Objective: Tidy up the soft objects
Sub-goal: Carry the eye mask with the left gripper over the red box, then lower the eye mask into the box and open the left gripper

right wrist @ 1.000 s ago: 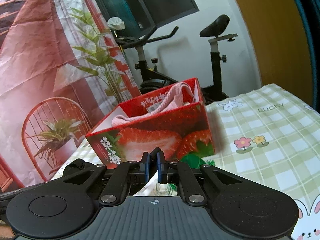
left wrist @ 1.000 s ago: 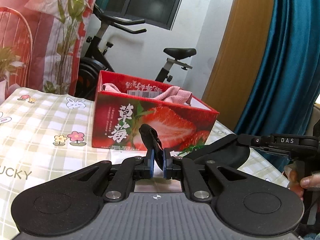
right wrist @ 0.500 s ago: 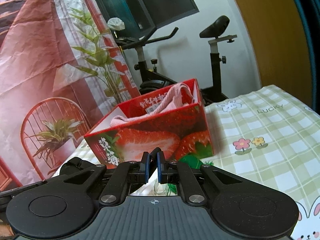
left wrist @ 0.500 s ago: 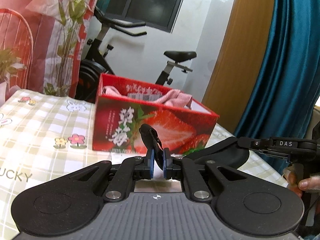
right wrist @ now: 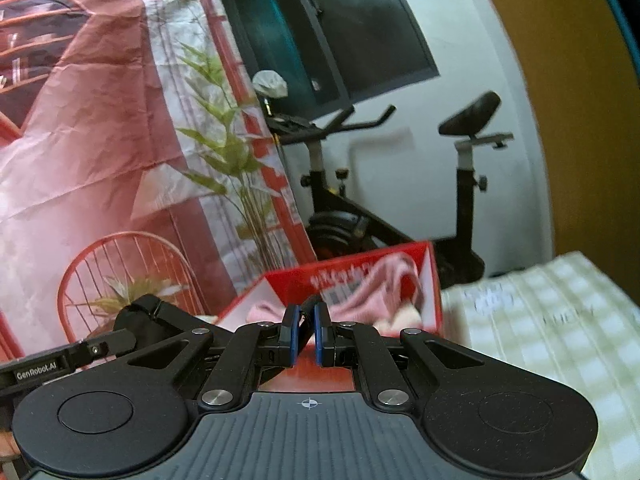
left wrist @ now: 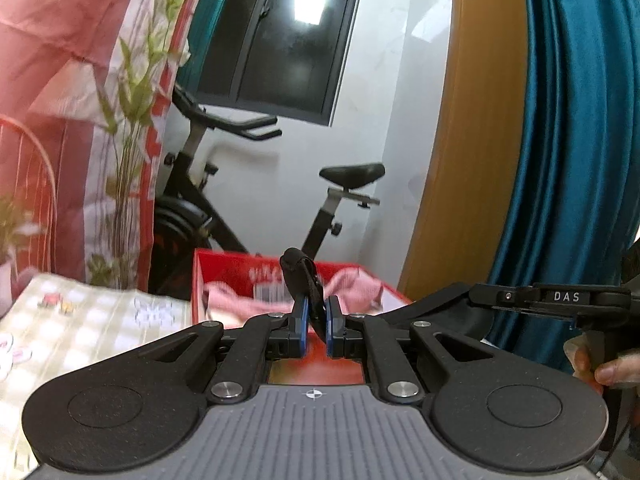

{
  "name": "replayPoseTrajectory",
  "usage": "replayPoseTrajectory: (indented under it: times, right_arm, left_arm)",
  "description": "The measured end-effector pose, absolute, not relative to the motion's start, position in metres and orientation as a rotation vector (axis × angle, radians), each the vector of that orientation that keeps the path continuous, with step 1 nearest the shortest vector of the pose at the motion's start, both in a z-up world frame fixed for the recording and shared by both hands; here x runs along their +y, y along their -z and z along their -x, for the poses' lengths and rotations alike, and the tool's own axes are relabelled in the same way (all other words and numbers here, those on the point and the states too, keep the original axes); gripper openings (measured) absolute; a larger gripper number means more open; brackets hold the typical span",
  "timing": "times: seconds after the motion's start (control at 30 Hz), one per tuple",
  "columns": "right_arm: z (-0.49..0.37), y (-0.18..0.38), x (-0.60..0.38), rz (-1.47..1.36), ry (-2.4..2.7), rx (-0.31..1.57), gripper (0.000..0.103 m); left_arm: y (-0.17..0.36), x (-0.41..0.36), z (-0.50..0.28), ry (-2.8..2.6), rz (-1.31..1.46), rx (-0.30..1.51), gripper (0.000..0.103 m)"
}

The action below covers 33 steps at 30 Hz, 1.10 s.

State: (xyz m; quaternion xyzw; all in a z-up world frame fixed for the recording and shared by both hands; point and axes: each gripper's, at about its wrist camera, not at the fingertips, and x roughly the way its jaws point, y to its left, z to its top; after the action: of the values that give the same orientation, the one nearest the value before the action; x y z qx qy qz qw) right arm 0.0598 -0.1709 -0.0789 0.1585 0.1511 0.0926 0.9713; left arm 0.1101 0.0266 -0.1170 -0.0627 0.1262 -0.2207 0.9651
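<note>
Both the left gripper (left wrist: 316,326) and the right gripper (right wrist: 306,330) pinch what looks like one black strap (left wrist: 304,284) above the red box (right wrist: 430,280) holding pink cloth (left wrist: 352,288).

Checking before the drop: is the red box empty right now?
No, a pink cloth already lies bunched inside the red strawberry box, plain in the right wrist view.

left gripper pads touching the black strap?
Touching. The left wrist view shows the left gripper with both blue pads pressed against the black strap, no gap showing.
</note>
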Motion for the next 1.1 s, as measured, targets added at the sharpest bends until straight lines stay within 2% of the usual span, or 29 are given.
replayPoseTrajectory:
  times: [0.2,0.43,0.57,0.8,1.1]
  right_arm:
    - [-0.108,0.055,-0.175,-0.253,-0.179,0.276,0.007]
    - [-0.176,0.054,-0.178,-0.205,-0.112,0.286,0.007]
    - [-0.212,0.067,-0.167,-0.144,-0.075,0.316,0.007]
    - [-0.246,0.108,-0.148,-0.022,-0.027,0.412,0.007]
    - [-0.250,0.140,-0.140,0.001,-0.023,0.495,0.007]
  left_arm:
    - [0.098,0.016,-0.156,0.433,0.105,0.248,0.009]
    - [0.089,0.004,-0.211,0.370,0.062,0.275,0.009]
    - [0.095,-0.010,-0.237,0.324,0.012,0.312,0.009]
    - [0.128,-0.032,-0.271,0.311,-0.060,0.484,0.010]
    - [0.149,-0.026,-0.280,0.343,-0.080,0.577,0.010]
